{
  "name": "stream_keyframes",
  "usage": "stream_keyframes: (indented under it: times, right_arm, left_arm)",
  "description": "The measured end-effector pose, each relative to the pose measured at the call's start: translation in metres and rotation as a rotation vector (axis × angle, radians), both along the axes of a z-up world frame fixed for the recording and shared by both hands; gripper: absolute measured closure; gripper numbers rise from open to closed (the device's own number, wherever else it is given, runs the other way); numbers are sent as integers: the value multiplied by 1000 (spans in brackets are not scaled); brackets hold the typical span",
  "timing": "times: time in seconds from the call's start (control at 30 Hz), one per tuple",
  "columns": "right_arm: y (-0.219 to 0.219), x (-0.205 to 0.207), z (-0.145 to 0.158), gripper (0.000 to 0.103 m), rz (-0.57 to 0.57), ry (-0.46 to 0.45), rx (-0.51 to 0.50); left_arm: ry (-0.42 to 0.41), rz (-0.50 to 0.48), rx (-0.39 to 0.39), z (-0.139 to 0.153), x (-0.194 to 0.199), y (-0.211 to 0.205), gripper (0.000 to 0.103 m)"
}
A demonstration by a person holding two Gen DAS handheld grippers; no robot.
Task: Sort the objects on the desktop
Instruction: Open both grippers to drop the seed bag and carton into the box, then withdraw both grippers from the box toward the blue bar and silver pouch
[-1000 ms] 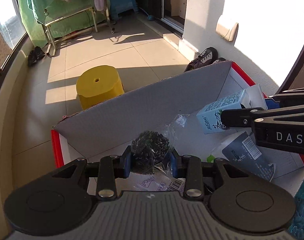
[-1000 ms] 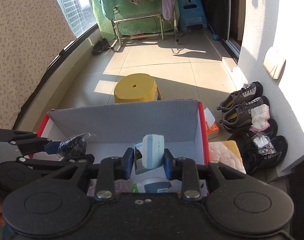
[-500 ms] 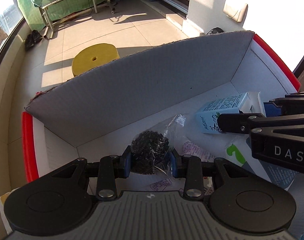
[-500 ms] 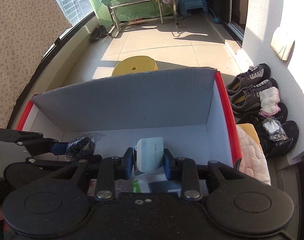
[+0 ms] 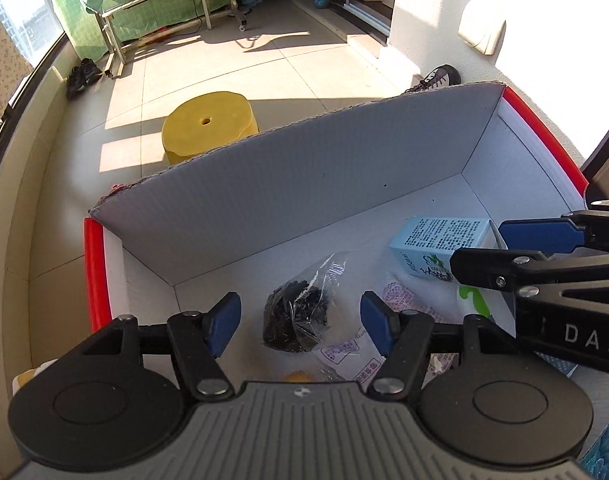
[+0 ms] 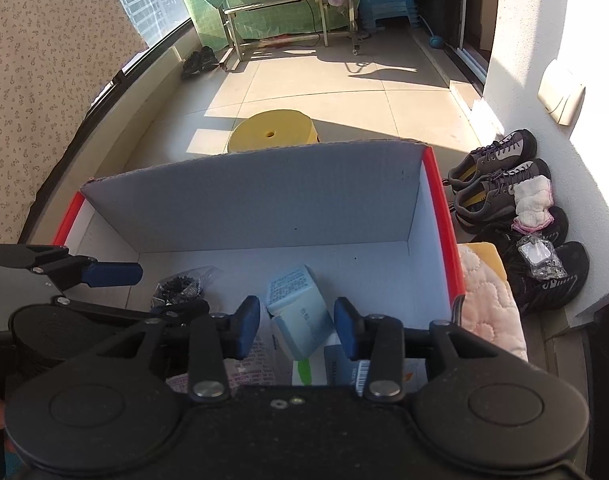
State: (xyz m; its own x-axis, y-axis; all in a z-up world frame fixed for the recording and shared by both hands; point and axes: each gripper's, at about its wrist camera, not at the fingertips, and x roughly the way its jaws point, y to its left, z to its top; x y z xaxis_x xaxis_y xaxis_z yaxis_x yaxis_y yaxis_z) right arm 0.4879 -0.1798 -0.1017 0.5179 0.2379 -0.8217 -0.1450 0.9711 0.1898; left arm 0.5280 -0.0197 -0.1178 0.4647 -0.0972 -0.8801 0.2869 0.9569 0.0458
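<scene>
A white box with red rims [image 5: 288,196] [image 6: 264,204] holds the sorted things. A clear bag of small black parts [image 5: 296,316] lies on its floor between my open left gripper's [image 5: 300,322] pads, untouched. It also shows in the right wrist view [image 6: 180,286]. A light blue carton [image 6: 298,312] [image 5: 440,246] lies in the box between the pads of my open right gripper [image 6: 296,326], free of them. The right gripper shows in the left wrist view [image 5: 544,240] at the right, over the carton.
Printed packets [image 5: 348,350] and a blue-grey pack [image 6: 344,368] lie on the box floor. A yellow stool [image 6: 274,132] stands on the tiled floor behind the box. Shoes [image 6: 504,184] and a pink quilted cloth [image 6: 488,304] lie to the right.
Both grippers have opened. The bag of black parts and the blue carton have dropped onto the box floor. Both grippers moved further over the box.
</scene>
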Motion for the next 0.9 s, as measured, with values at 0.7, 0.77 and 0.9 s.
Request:
stream_keyframes:
  times: [0.7,0.77,0.9]
  right_arm:
    - [-19,-99,101,62,54,-94,23]
    - [-19,-111,109,62,59,-104,24]
    - [-20,-138,126,62,67,-129,38]
  left_arm:
    - [-108,10,-59,111,-110,8,38]
    - [-118,17,-74,122,-122,8,38]
    - [-141,18,-86,142,-151,6,38]
